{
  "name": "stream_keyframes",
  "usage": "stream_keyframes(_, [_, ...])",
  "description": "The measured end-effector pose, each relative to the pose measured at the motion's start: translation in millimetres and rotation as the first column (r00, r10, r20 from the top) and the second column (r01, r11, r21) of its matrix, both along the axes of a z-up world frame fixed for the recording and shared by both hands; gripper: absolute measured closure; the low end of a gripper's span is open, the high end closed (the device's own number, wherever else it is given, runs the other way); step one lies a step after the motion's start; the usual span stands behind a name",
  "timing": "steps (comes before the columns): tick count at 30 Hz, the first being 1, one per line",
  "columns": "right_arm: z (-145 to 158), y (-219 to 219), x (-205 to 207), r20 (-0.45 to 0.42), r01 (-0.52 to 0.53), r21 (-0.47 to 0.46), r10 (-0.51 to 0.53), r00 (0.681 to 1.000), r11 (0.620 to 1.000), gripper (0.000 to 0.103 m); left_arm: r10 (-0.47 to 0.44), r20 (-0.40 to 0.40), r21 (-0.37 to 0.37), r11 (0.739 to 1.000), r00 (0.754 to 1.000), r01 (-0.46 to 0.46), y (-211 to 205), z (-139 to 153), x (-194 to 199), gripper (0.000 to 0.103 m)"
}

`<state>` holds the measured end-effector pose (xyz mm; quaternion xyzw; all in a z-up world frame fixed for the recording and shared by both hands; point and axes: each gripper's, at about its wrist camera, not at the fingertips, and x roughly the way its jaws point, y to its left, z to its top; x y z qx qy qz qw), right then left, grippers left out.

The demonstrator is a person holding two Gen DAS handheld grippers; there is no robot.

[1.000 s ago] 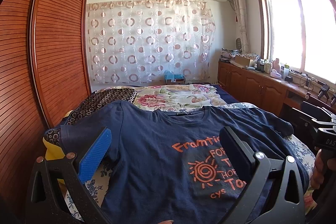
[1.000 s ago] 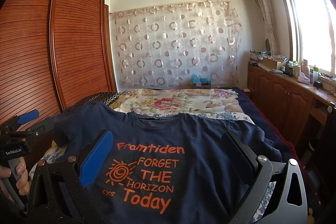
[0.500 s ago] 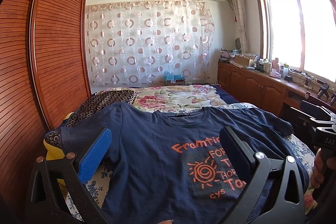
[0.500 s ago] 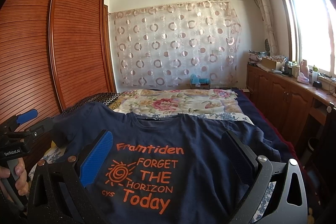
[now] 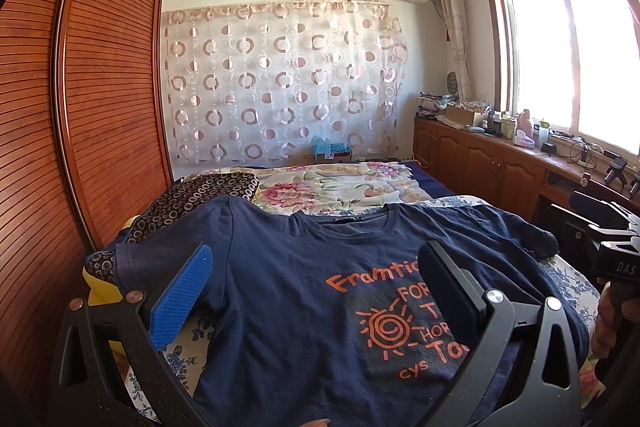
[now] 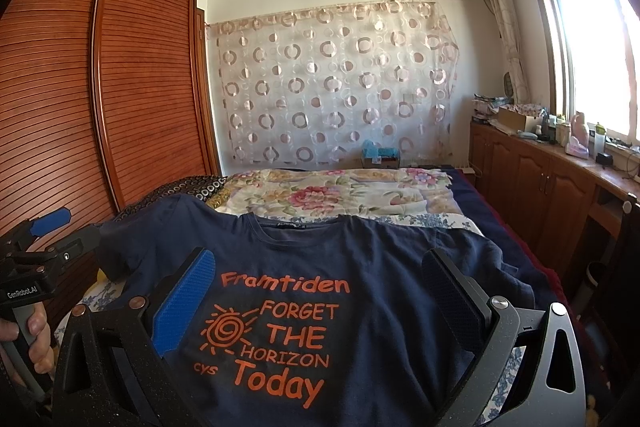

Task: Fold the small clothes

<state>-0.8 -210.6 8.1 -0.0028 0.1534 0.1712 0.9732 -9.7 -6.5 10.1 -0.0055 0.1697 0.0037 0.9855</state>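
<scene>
The navy T-shirt [image 6: 360,287] lies spread flat, print up, across the bed's [image 6: 400,195] near end, ready for folding, while the left gripper [image 5: 312,283] and right gripper [image 6: 316,291] hover above it, both gaping and empty.

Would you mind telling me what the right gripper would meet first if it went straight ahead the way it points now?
Probably the navy T-shirt. The right gripper hovers open above its orange print, aimed towards the collar. Depth is unclear: if its line stays above the cloth, the floral quilt comes next.
</scene>
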Motion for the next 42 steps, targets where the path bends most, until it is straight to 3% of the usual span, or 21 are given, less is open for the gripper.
stream_keyframes(33, [-2, 2, 2, -0.006, -0.004, -0.001, 0.004, 1.0, 1.0, 0.0, -0.001, 0.001, 0.007, 1.0, 1.0, 0.001, -3, 0, 1, 0.0])
stream_keyframes(42, [-16, 9, 15, -0.055, -0.06, -0.012, 0.059, 0.997, 0.998, 0.0, 0.012, -0.055, 0.015, 1.0, 0.998, -0.011, 18, -18, 10, 0.0])
